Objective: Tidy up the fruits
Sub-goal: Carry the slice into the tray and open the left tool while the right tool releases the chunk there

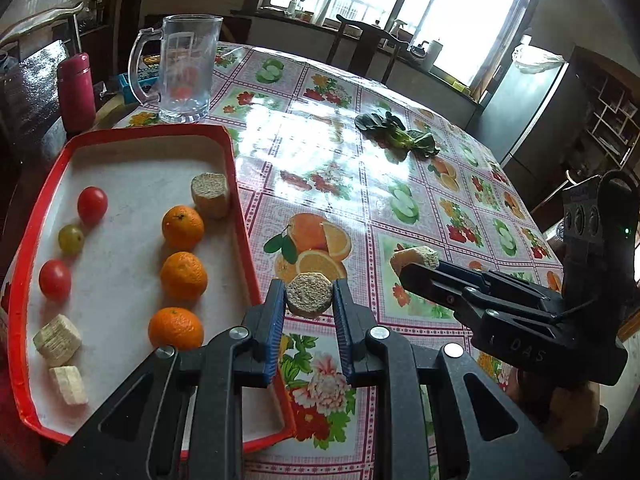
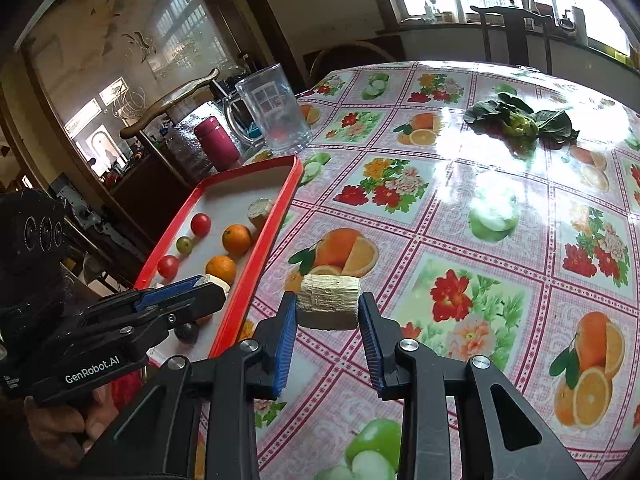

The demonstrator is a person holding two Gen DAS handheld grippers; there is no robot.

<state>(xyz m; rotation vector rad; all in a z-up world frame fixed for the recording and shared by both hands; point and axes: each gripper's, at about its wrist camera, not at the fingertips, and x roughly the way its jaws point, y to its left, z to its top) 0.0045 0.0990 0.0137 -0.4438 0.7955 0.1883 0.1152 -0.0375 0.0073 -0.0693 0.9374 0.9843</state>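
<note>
My left gripper (image 1: 310, 294) is shut on a pale sugarcane piece (image 1: 310, 294), held just right of the red tray (image 1: 240, 184). My right gripper (image 2: 328, 302) is shut on another sugarcane piece (image 2: 329, 301) above the tablecloth; it also shows in the left wrist view (image 1: 420, 262). The tray holds three oranges (image 1: 183, 276), two cherry tomatoes (image 1: 92, 204), a green grape (image 1: 71, 239) and three sugarcane pieces (image 1: 211, 194). In the right wrist view the tray (image 2: 276, 216) lies to the left, with the left gripper (image 2: 200, 286) over its near end.
A glass mug (image 1: 186, 68) and a pink flask (image 1: 76, 92) stand beyond the tray. A leafy green vegetable (image 1: 400, 134) lies far on the fruit-print tablecloth (image 1: 360, 184). Chairs and a counter stand behind the table.
</note>
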